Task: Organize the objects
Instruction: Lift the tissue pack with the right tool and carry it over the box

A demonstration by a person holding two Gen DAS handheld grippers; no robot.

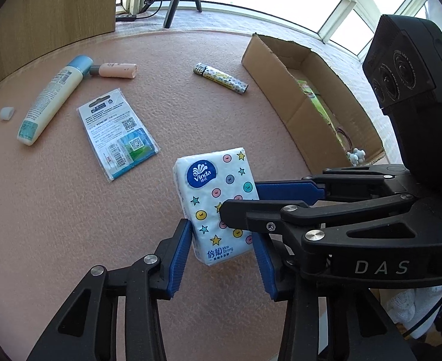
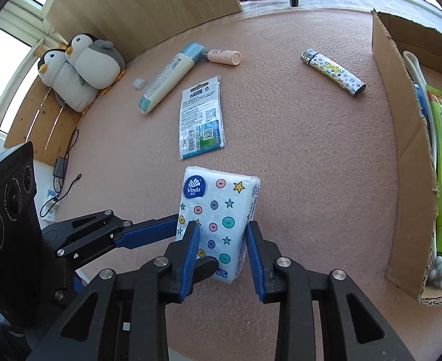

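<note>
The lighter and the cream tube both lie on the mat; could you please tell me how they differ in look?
The lighter is shorter and covered in a multicoloured print on white, with a metal head; the cream tube is longer, plain cream-coloured with a blue cap. The lighter lies near the cardboard box; the tube lies far from it, its cap by a small pink bottle. Both lie flat, untouched by either gripper.

I read "Vinda" on a blue badge and "Xtra Strong" on the tissue pack point(image 1: 217, 198) at centre; "DAS" marks the right gripper point(image 1: 239, 207) body, lower right.
</note>
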